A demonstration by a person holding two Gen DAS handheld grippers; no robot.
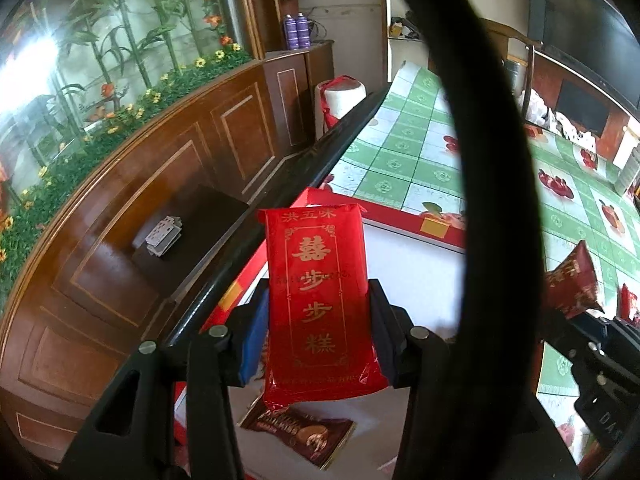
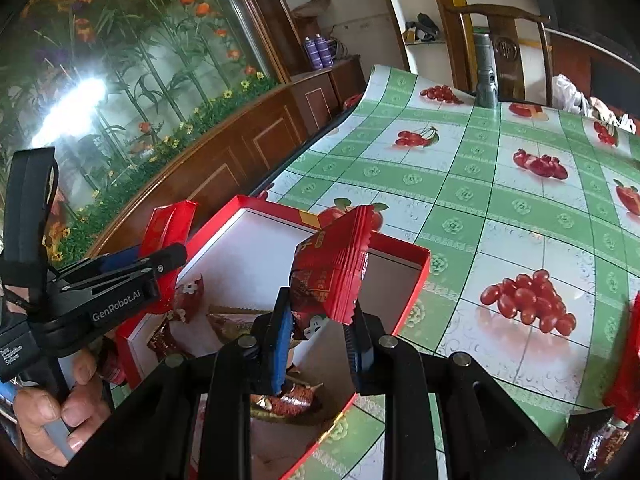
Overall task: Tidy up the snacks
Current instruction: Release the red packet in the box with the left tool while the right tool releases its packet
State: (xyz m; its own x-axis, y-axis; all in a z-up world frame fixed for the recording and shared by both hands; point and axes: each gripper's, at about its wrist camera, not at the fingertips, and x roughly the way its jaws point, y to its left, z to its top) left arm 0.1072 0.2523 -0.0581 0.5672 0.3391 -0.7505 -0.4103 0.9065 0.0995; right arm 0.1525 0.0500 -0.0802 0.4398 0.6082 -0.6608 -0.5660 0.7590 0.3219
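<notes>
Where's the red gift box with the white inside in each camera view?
Left wrist: red gift box centre, behind the held red packet.
Right wrist: box lower centre, under the held snack packet.
Shared landmark: green checked tablecloth.

Much of the table [image 1: 404,148] in the left wrist view is blocked by a blurred black loop [image 1: 480,120]. The brown packet [image 1: 298,438] in the red box [image 1: 440,236] is part-covered by the held red packet [image 1: 320,300]. Small print on that packet can't be read. In the right wrist view, the red pack [image 2: 624,364] and dark packet [image 2: 592,444] are cut off at the right edge; the person's hand [image 2: 60,412] is cropped at the left.
</notes>
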